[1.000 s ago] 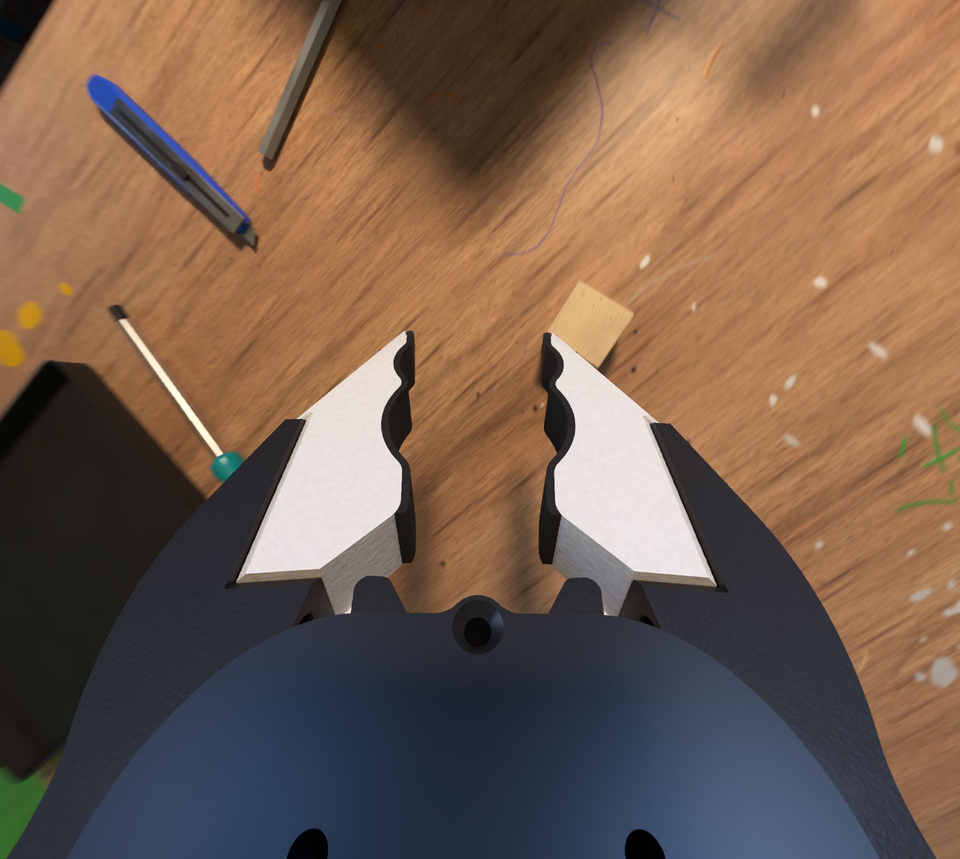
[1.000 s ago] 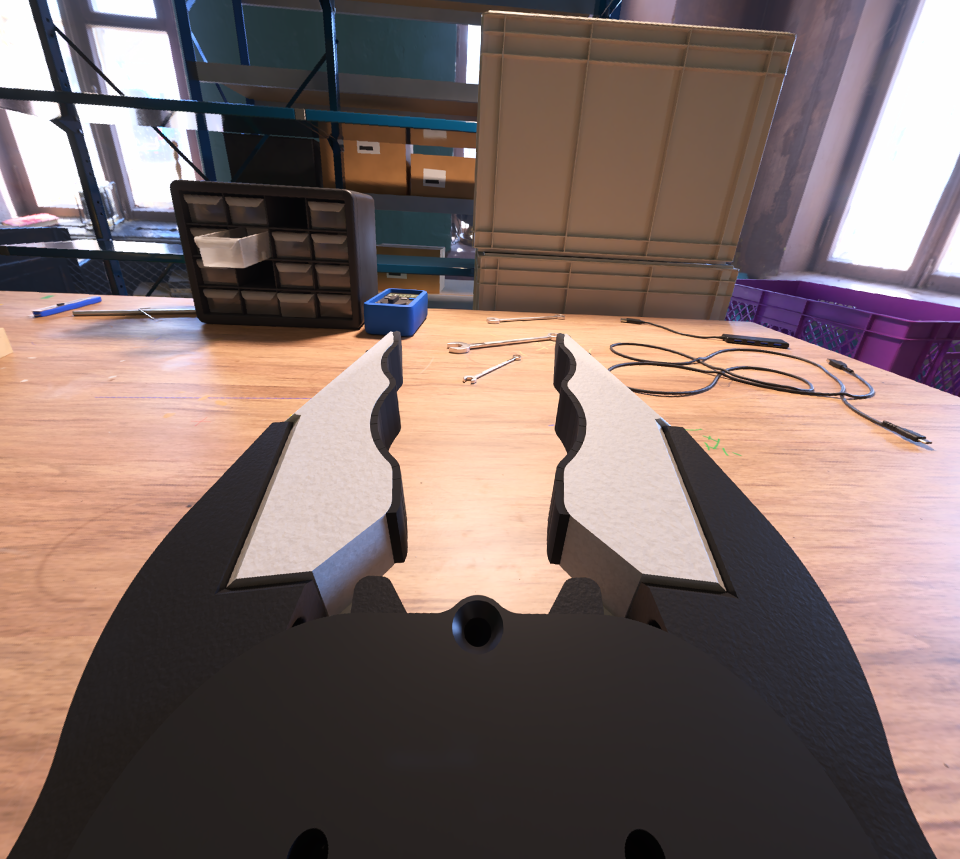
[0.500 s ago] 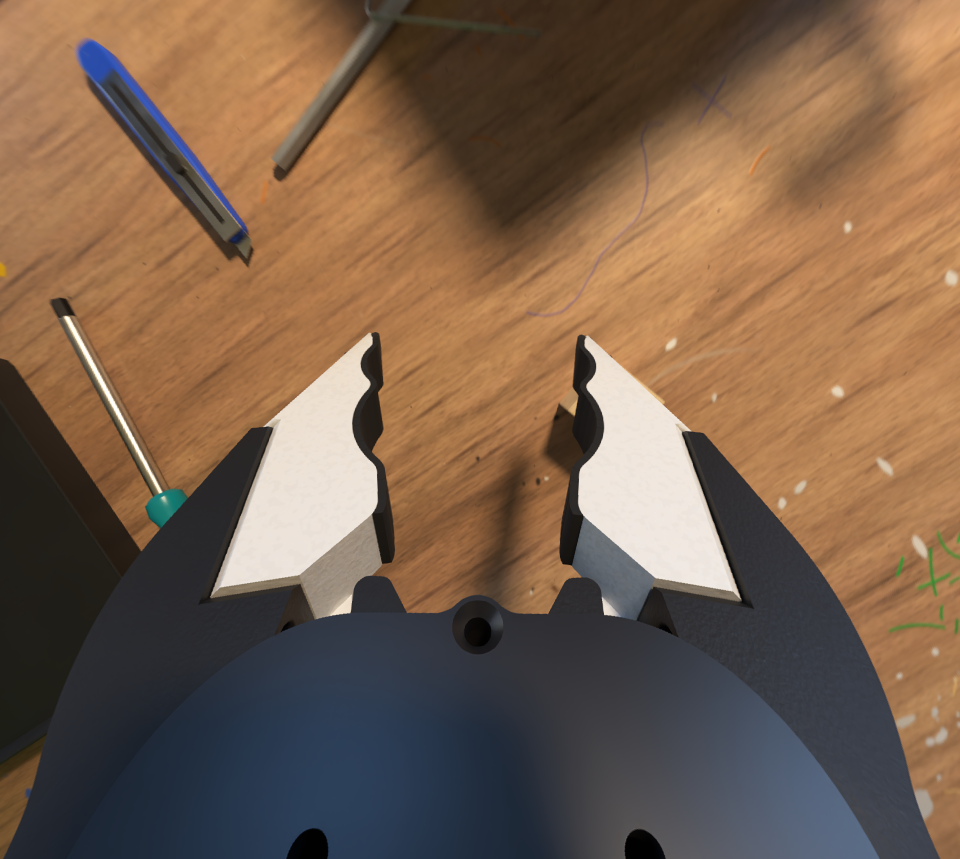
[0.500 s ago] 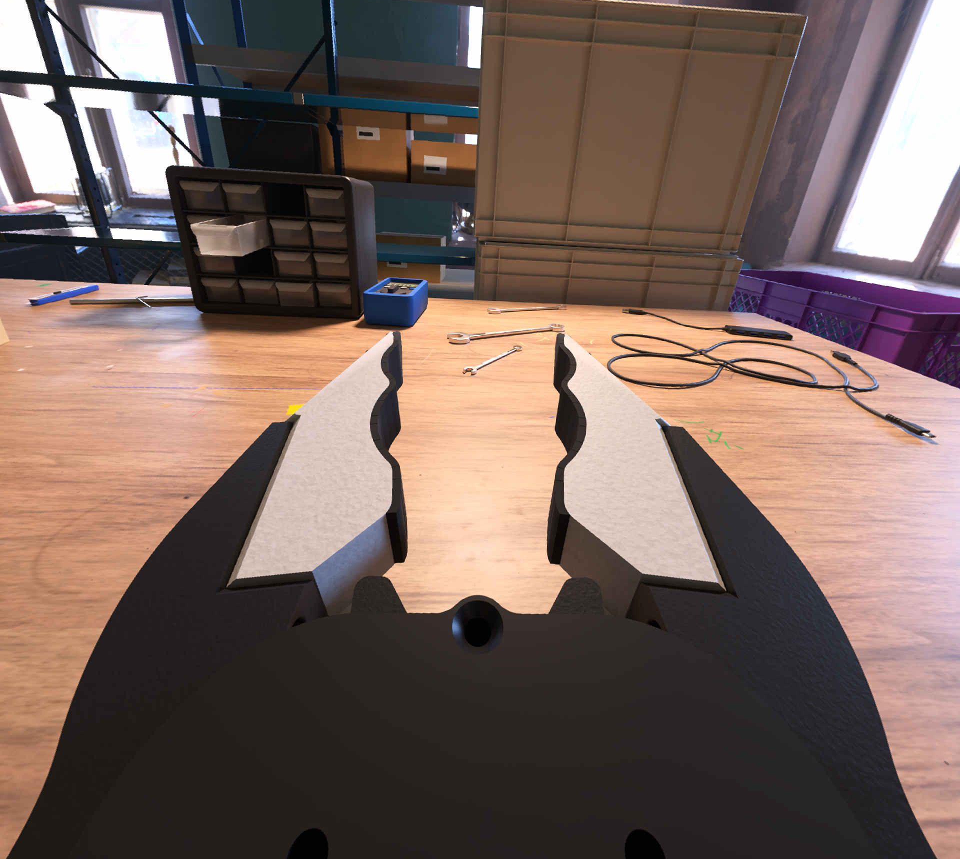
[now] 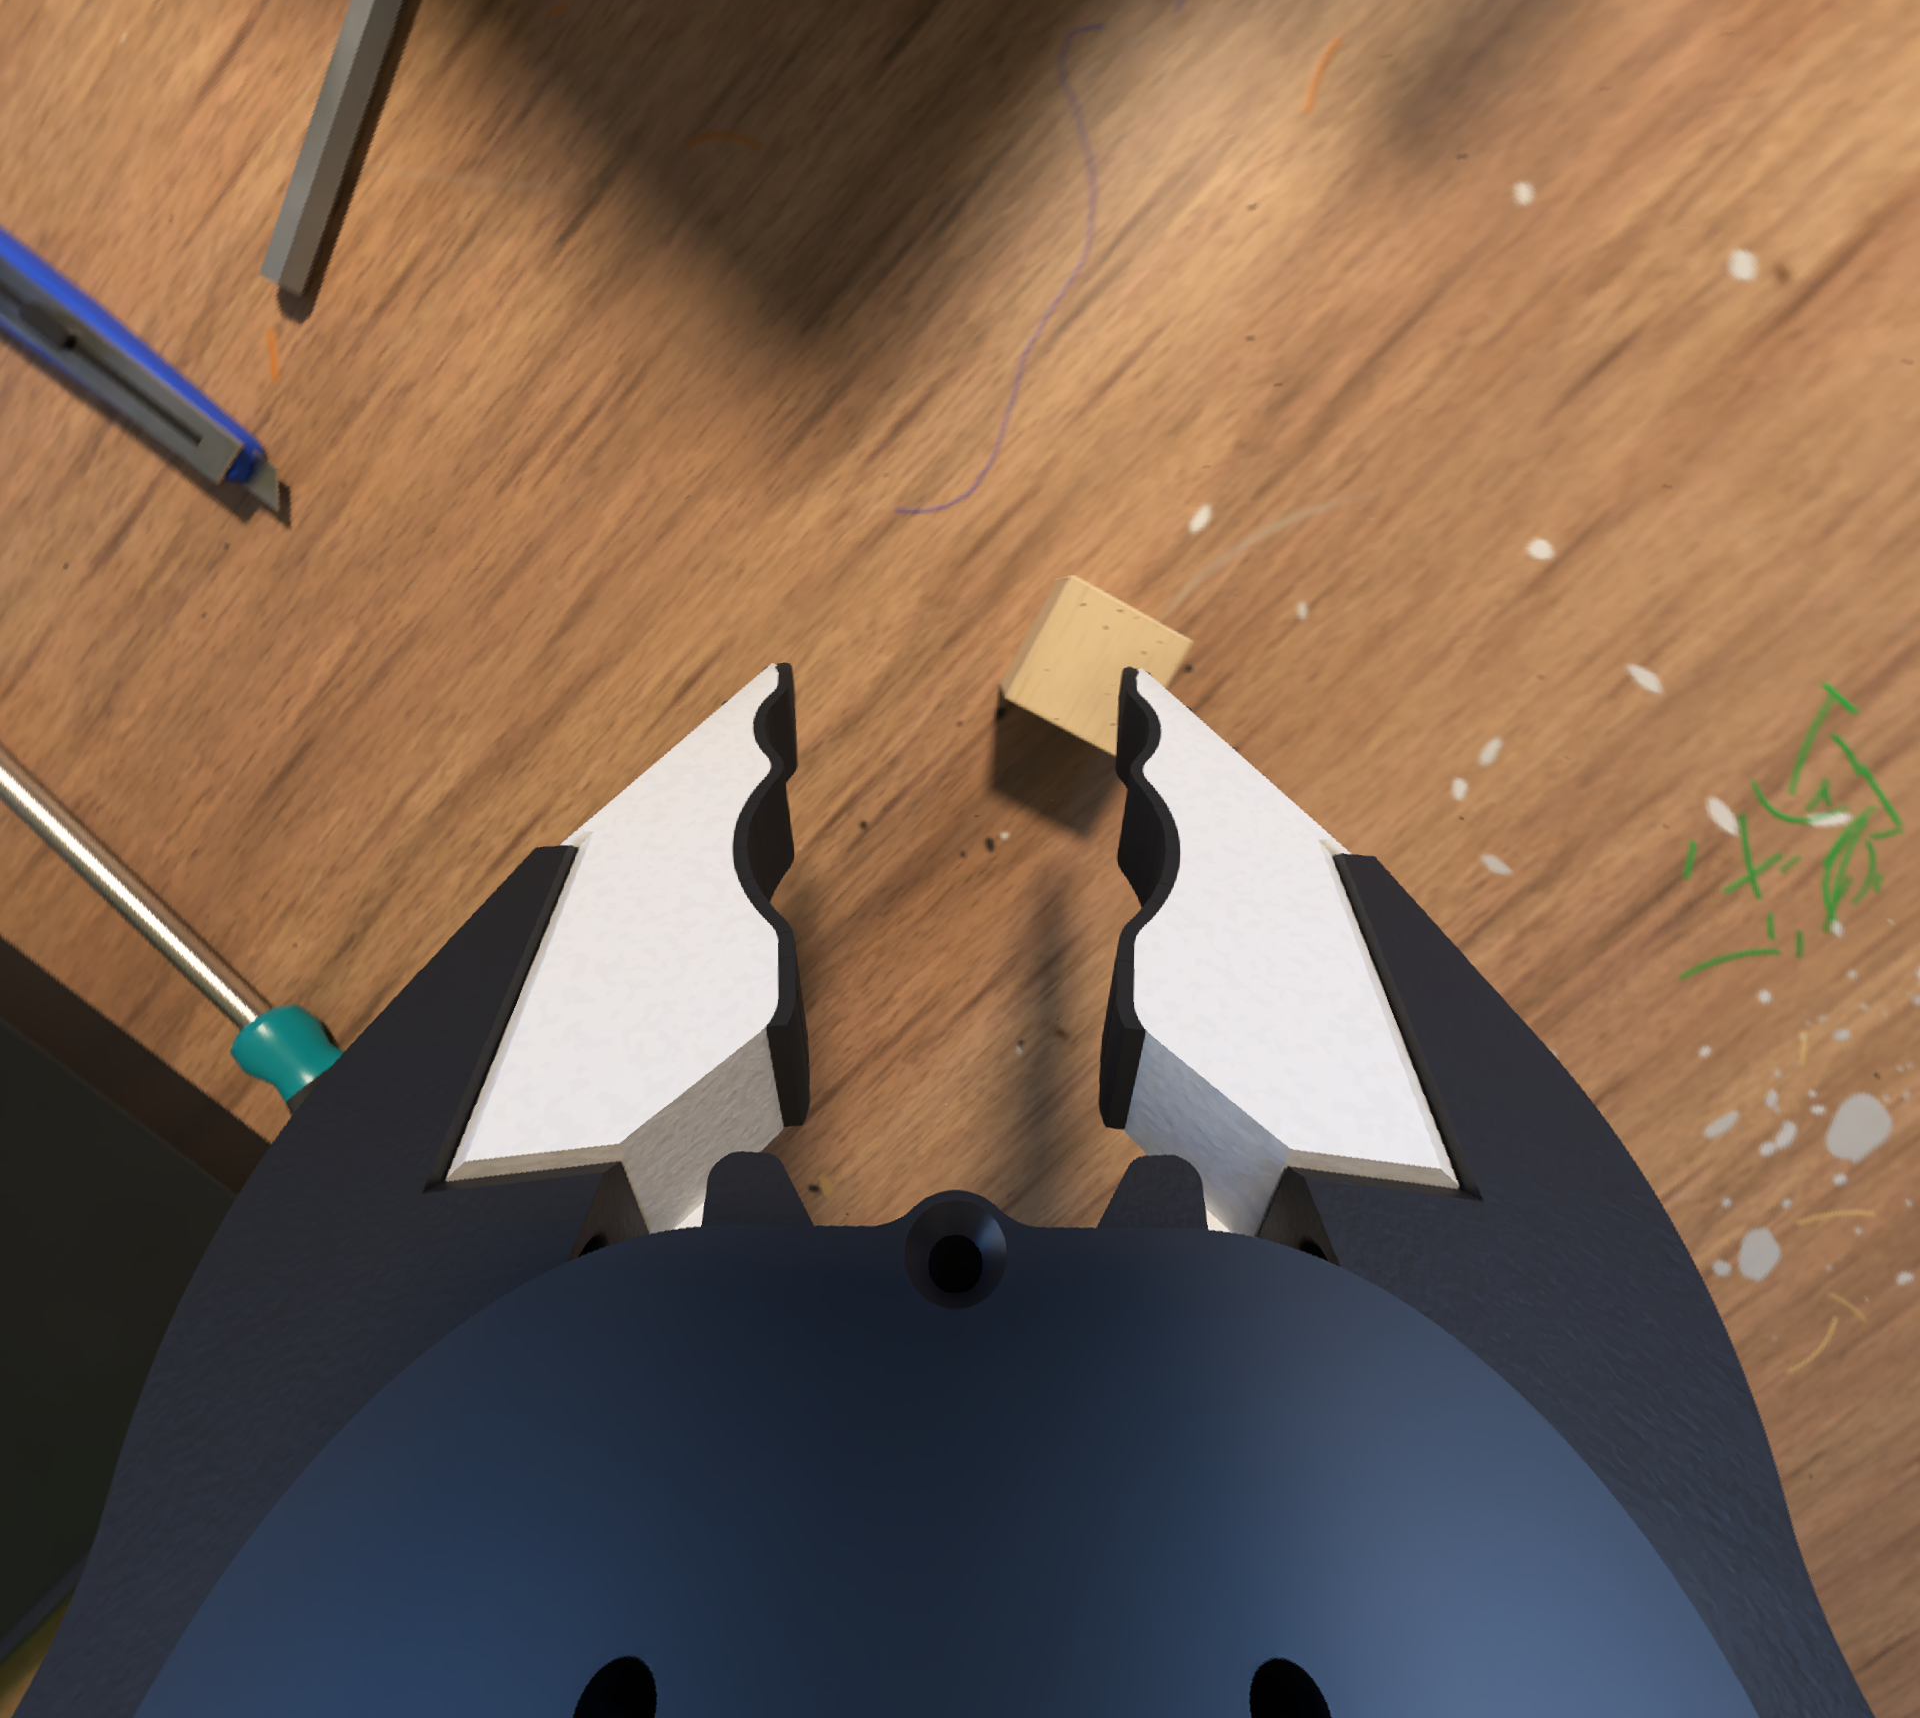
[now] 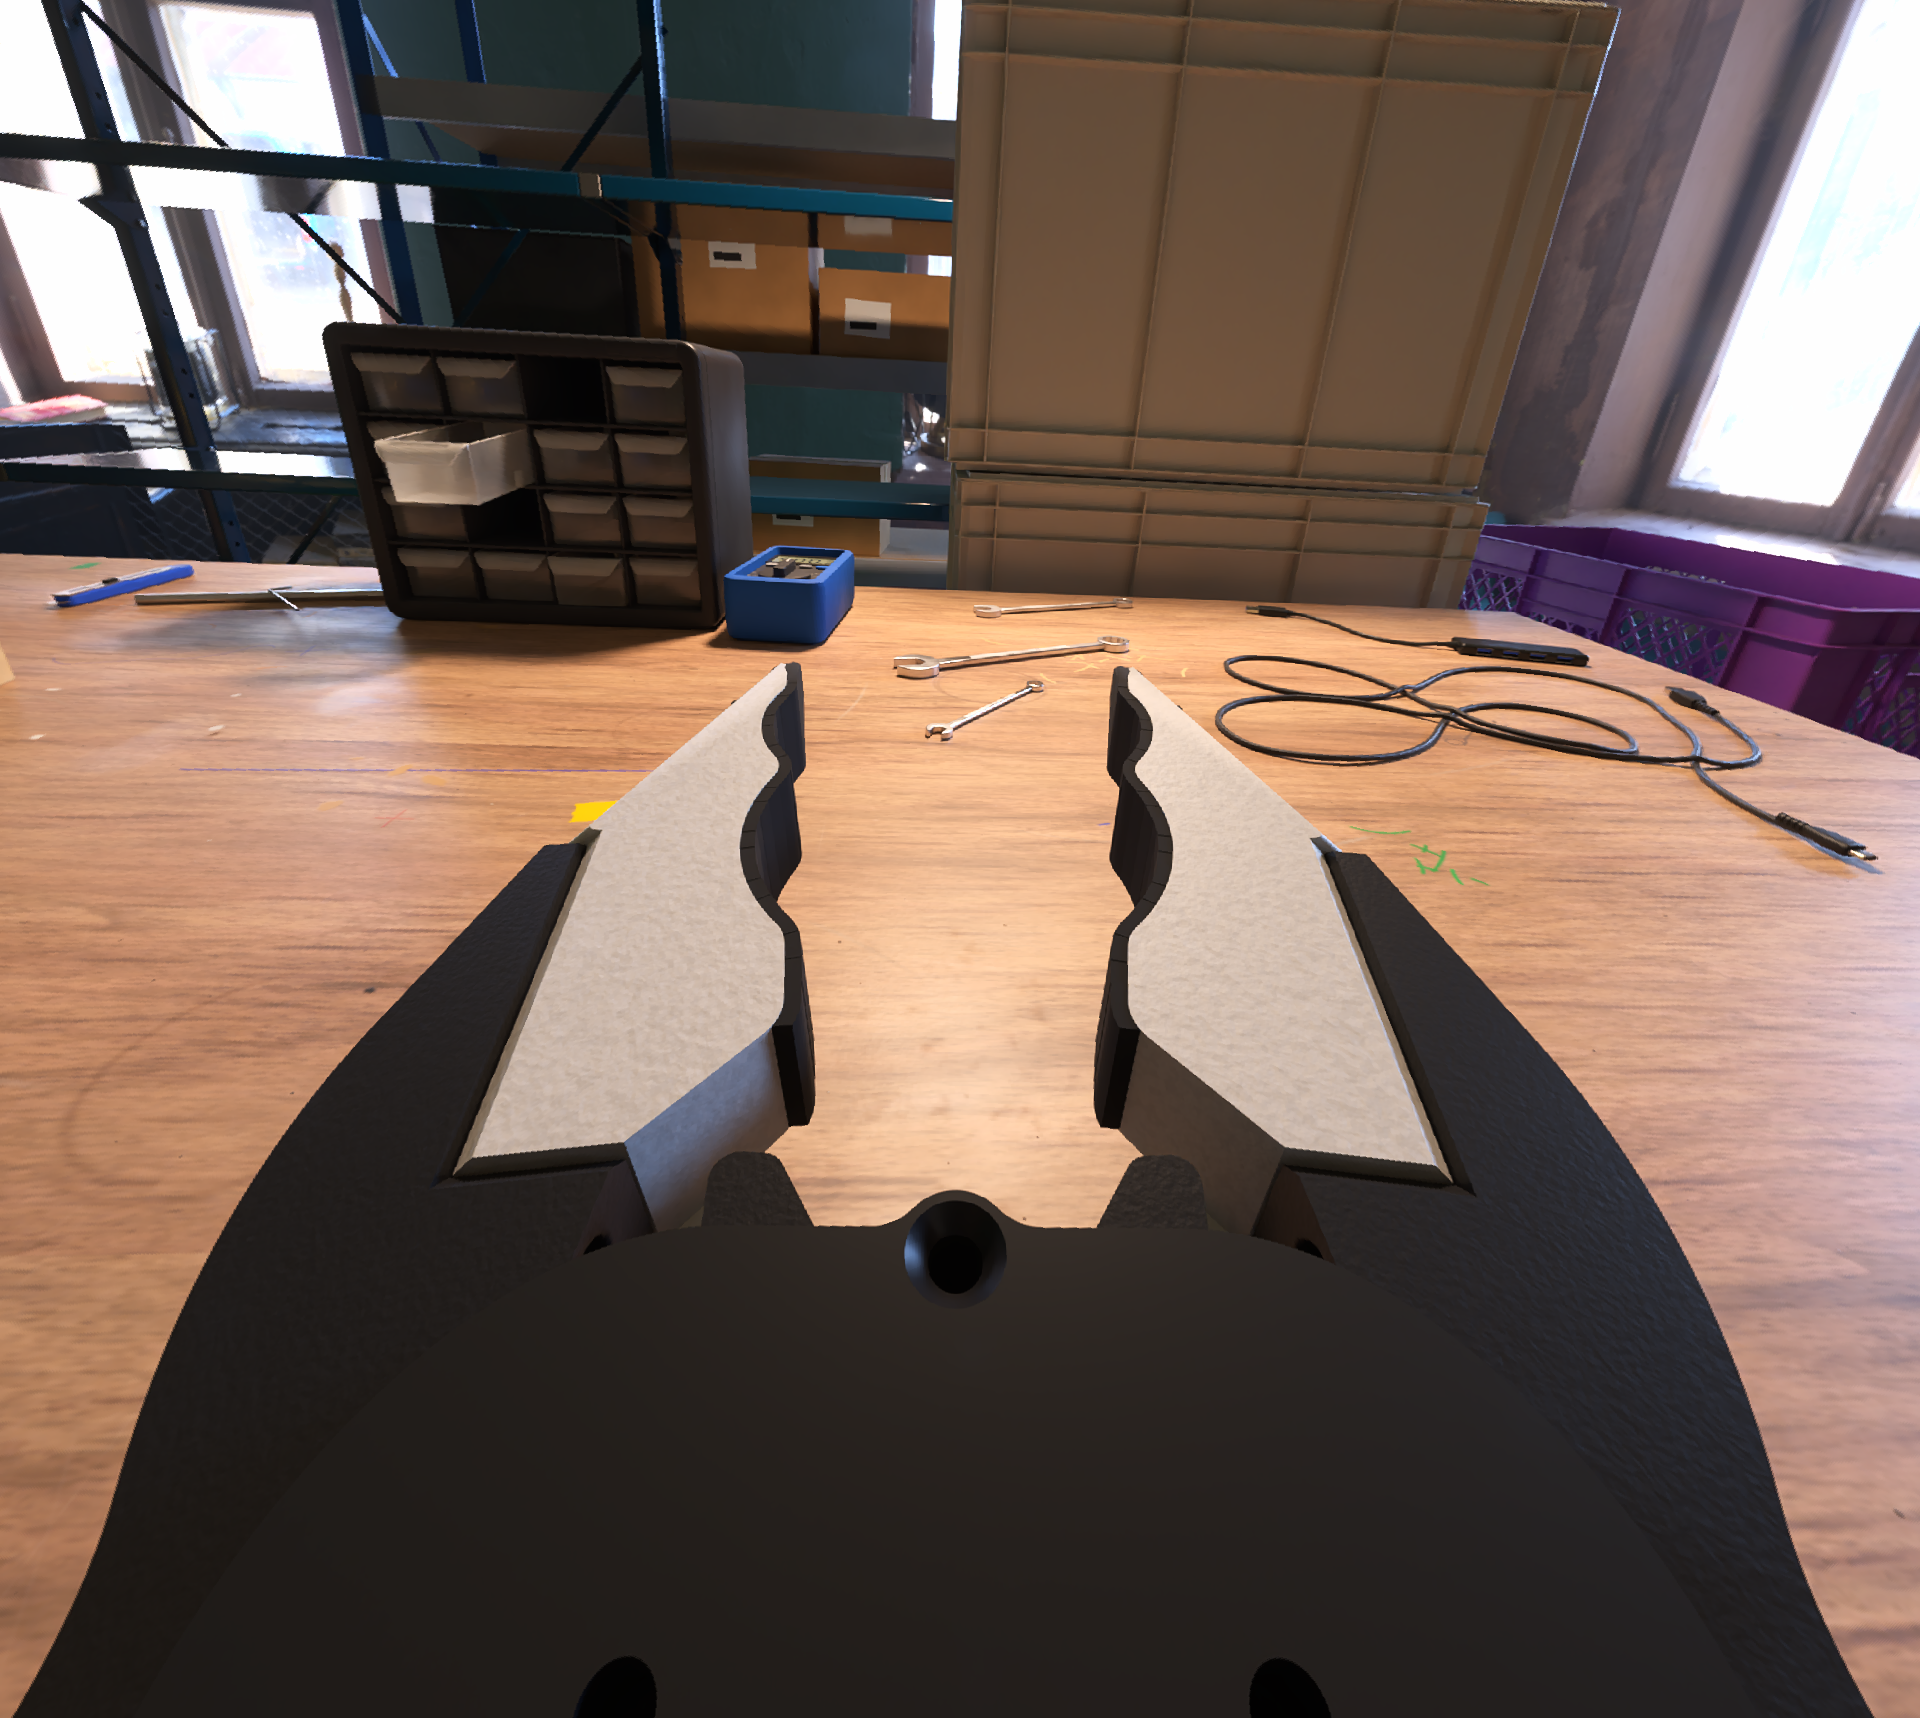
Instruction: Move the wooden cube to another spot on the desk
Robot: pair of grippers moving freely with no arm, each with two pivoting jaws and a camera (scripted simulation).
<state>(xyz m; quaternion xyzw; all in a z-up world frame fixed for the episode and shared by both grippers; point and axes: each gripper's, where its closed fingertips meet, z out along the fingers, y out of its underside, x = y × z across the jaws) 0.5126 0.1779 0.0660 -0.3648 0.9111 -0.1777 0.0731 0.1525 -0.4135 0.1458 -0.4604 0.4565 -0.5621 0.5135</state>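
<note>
The wooden cube (image 5: 1081,660) is a small pale block lying on the wooden desk (image 5: 623,525). In the left wrist view it sits just beyond my right fingertip (image 5: 1138,712), which covers its lower right corner. My left gripper (image 5: 956,679) is open and empty, looking down on the desk, with the cube a little right of the gap's centre line. My right gripper (image 6: 956,676) is open and empty, held low over the desk (image 6: 312,889) away from the cube.
A blue utility knife (image 5: 125,380), a grey metal bar (image 5: 353,58), a teal-handled screwdriver (image 5: 135,910) and a black box (image 5: 94,1253) lie left of the cube. The right view shows a drawer organiser (image 6: 540,473), a blue box (image 6: 790,593), wrenches (image 6: 1008,655), a cable (image 6: 1455,712) and crates (image 6: 1247,266).
Half a second ago the left gripper's right finger hid nearly all of the cube; now the gripper has drawn back and the cube shows beyond that fingertip. The right gripper's view shifted only slightly.
</note>
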